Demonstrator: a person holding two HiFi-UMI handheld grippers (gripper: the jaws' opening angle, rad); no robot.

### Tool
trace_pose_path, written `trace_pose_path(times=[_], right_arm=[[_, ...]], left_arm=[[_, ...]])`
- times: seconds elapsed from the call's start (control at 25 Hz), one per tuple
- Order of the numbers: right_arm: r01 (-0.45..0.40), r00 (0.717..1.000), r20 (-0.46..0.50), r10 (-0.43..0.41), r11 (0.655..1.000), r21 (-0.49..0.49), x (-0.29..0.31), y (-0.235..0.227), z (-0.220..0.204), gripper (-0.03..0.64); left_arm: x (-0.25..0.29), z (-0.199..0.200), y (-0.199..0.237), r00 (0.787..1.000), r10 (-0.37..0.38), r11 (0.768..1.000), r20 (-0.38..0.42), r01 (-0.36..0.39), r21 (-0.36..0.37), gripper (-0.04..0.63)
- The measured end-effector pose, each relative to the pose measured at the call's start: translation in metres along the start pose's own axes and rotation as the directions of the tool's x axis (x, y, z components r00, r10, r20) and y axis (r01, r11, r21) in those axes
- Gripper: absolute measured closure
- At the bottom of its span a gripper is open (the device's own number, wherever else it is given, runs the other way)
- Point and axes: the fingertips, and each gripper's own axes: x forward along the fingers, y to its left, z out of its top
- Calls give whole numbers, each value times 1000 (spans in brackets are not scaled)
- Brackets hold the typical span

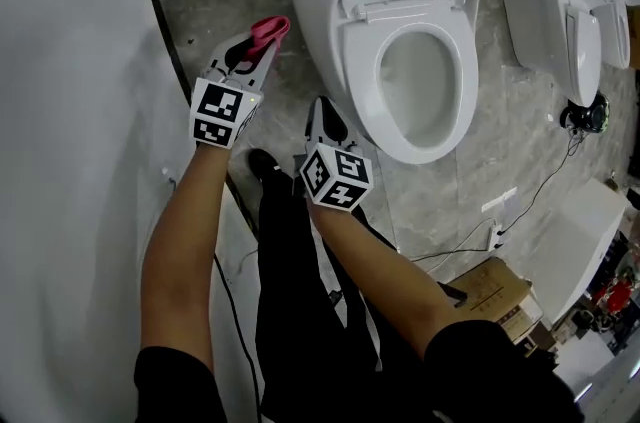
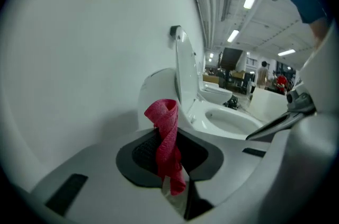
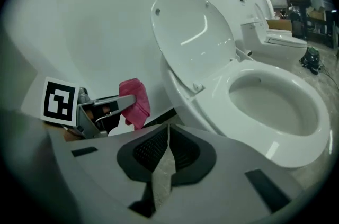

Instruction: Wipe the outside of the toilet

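Note:
The white toilet [image 1: 400, 41] stands with lid and seat raised, bowl open. My left gripper [image 1: 262, 46] is shut on a red cloth [image 1: 270, 31] and hovers at the toilet's left side, near its base by the wall. In the left gripper view the red cloth [image 2: 167, 143] hangs twisted between the jaws, with the toilet [image 2: 222, 119] just beyond. My right gripper [image 1: 322, 108] is shut with nothing in it, low in front of the bowl's left side. The right gripper view shows its jaws closed together, the bowl [image 3: 275, 106] close at right and the left gripper with the cloth [image 3: 135, 102] at left.
A white curved wall [image 1: 80, 111] fills the left, edged by a dark floor strip [image 1: 170, 41]. A second toilet [image 1: 585, 21] stands at upper right. A cardboard box [image 1: 495, 296] and cables [image 1: 540, 191] lie on the marble floor. The person's black-trousered legs and shoe [image 1: 262, 163] are below.

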Motion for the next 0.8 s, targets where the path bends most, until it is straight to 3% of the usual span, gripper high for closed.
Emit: trace_pose_path(times=[0.16, 0.28, 0.56, 0.8], right_arm=[[19, 1000, -2, -19, 999, 44, 44, -14, -19, 580], [46, 999, -4, -46, 997, 69, 60, -32, -35, 580], [79, 997, -4, -79, 990, 114, 87, -53, -57, 580], [121, 992, 2, -124, 975, 187, 80, -75, -77, 580]], left_arm=[[54, -23, 17, 998, -4, 984, -64, 15, 177, 518], [88, -41, 24, 994, -1, 971, -106, 27, 236, 520], [139, -49, 41, 998, 31, 972, -57, -17, 232, 522], [137, -59, 21, 999, -14, 972, -29, 21, 235, 526]])
